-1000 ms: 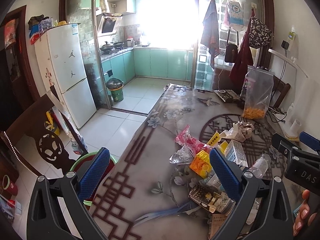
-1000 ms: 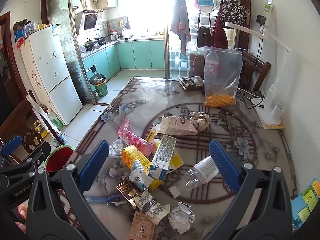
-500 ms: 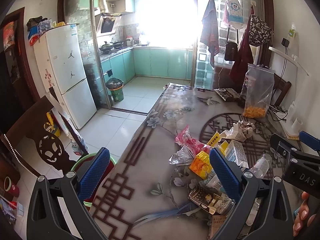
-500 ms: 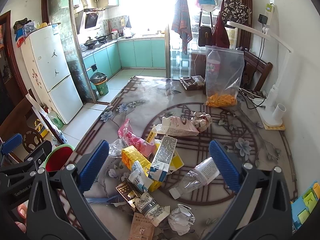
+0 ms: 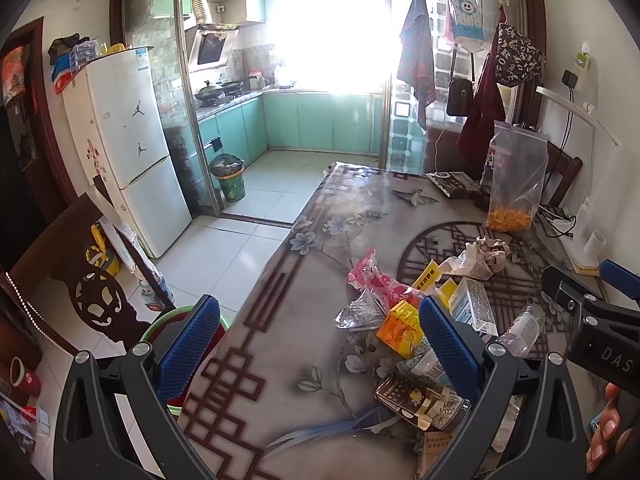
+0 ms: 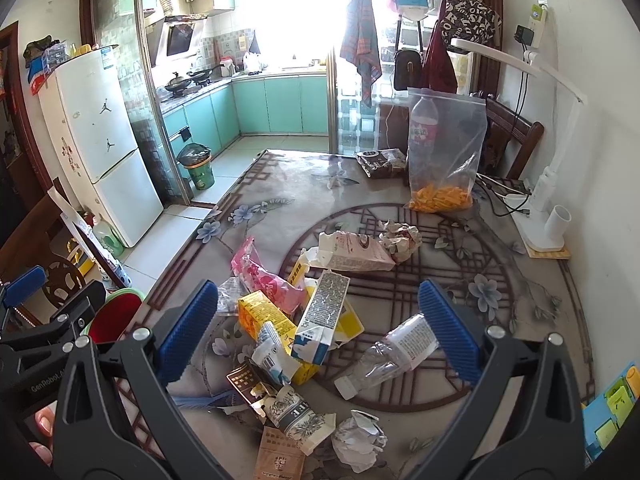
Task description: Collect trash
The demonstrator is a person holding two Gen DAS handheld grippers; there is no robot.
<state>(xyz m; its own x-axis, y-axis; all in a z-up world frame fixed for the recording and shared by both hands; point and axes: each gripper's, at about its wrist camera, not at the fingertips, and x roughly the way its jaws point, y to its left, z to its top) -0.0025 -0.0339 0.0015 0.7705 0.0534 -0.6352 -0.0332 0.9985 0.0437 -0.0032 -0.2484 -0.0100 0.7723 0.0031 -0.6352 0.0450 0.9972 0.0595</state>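
A heap of trash lies on the patterned table [image 6: 500, 280]: a pink wrapper [image 6: 264, 276], a yellow carton [image 6: 266, 316], a white-blue carton [image 6: 324, 320], a crushed plastic bottle [image 6: 384, 356], a pink milk carton [image 6: 352, 252] and crumpled paper [image 6: 360, 440]. My right gripper [image 6: 318, 330] hangs open above the heap with nothing between its fingers. My left gripper [image 5: 320, 344] is open over the table's left edge, beside the pink wrapper [image 5: 376, 280] and yellow carton [image 5: 400, 324]. A red bin with a green rim [image 6: 116, 312] stands on the floor left of the table.
A clear bag with orange snacks [image 6: 444, 156] and a dark packet [image 6: 380, 162] stand at the table's far end. A white lamp base [image 6: 544, 224] and cables sit by the right wall. A wooden chair [image 5: 72, 272] and fridge [image 5: 132, 148] are on the left.
Both grippers have drifted only slightly; the views are nearly the same. Nothing was picked up or released.
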